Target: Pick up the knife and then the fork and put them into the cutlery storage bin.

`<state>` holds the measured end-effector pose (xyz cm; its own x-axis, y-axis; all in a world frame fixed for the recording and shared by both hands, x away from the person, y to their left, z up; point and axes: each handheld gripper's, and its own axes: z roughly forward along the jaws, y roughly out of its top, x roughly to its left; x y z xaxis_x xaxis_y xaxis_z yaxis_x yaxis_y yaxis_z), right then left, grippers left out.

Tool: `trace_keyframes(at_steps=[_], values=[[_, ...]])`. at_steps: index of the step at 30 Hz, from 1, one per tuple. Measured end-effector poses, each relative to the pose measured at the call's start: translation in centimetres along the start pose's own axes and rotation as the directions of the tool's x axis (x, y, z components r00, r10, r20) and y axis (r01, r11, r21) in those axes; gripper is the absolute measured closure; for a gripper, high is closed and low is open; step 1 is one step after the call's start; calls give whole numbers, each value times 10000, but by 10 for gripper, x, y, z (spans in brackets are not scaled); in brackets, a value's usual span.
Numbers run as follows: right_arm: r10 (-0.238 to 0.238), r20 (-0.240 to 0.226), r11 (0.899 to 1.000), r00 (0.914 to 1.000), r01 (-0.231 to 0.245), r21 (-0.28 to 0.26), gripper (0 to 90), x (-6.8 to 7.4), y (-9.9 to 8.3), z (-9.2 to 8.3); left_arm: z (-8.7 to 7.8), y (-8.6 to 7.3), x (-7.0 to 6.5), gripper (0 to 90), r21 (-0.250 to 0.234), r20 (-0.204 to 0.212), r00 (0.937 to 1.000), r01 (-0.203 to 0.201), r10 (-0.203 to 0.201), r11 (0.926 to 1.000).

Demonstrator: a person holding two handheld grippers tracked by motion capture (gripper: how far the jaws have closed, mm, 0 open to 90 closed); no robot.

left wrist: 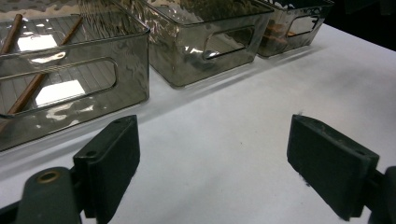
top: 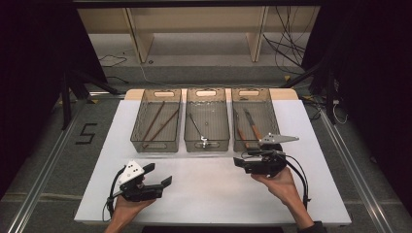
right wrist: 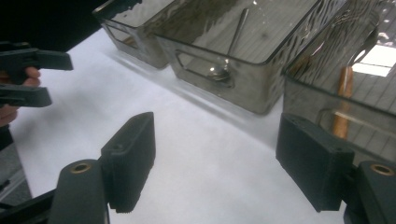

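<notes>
Three smoky clear bins stand side by side at the back of the white table [top: 204, 194]. The left bin [top: 139, 141] [left wrist: 70, 84] holds brown chopsticks [top: 154, 121] [left wrist: 37, 81]. A metal spoon [top: 197, 127] [right wrist: 219, 74] lies in the middle bin [top: 206, 145] [left wrist: 201, 51] [right wrist: 261, 93]. The right bin [top: 273, 116] [right wrist: 317, 93] holds wooden-handled utensils [top: 252, 127] [right wrist: 343, 100]. My left gripper [top: 160, 174] [left wrist: 215, 154] [right wrist: 46, 78] stands open over the front left of the table, nothing between its jaws. My right gripper [top: 239, 163] [right wrist: 215, 154] is open and empty just before the right bin, pointing left.
Bare white table surface lies between the two grippers and in front of the bins. The table ends close behind each hand at the near edge. Beyond the bins are a grey floor, cables and a wooden shelf frame [top: 141, 39].
</notes>
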<state>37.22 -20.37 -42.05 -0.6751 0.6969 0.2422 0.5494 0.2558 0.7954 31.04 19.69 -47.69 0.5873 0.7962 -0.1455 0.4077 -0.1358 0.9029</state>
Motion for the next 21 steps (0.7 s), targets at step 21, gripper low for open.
trace_keyframes(at_steps=[21], values=[[-259,-45,9947,9997,253,-994,215,8,-51,-15,-1,-1,0,168,103,76,9999,-69,68,9999]])
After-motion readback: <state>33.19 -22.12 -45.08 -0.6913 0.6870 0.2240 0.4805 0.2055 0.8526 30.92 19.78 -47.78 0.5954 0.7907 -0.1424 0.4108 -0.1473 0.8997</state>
